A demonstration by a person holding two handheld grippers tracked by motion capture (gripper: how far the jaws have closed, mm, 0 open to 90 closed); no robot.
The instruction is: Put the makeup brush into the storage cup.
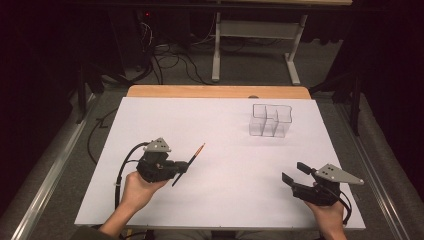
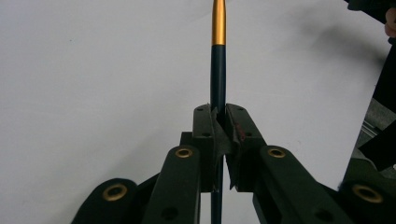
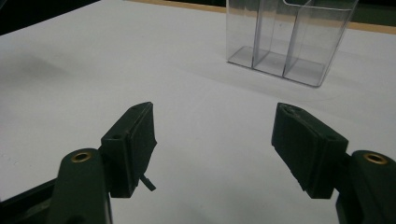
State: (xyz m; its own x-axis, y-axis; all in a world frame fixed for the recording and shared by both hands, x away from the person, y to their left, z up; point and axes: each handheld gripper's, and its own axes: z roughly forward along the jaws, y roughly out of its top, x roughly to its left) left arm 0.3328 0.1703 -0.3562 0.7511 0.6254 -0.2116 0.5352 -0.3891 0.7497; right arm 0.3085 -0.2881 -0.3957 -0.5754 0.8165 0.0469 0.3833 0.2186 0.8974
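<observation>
White table (image 1: 150, 120) (wood edge behind) bears a clear compartmented holder (image 1: 270, 120).

Brush (image 1: 189, 163): thin, dark handle with a gold-orange ferrule (image 2: 218, 22) toward its far end, clamped between the left gripper (image 1: 181, 168) jaws partway along the handle. It points up and to the right from the gripper, tilted, its tip toward the clear organizer (image 1: 270, 120) but well apart from it, the dark rear end sticking out just below the jaws. In the left gripper view it runs straight up the middle, the handle passing down between the closed jaws.
</observation>
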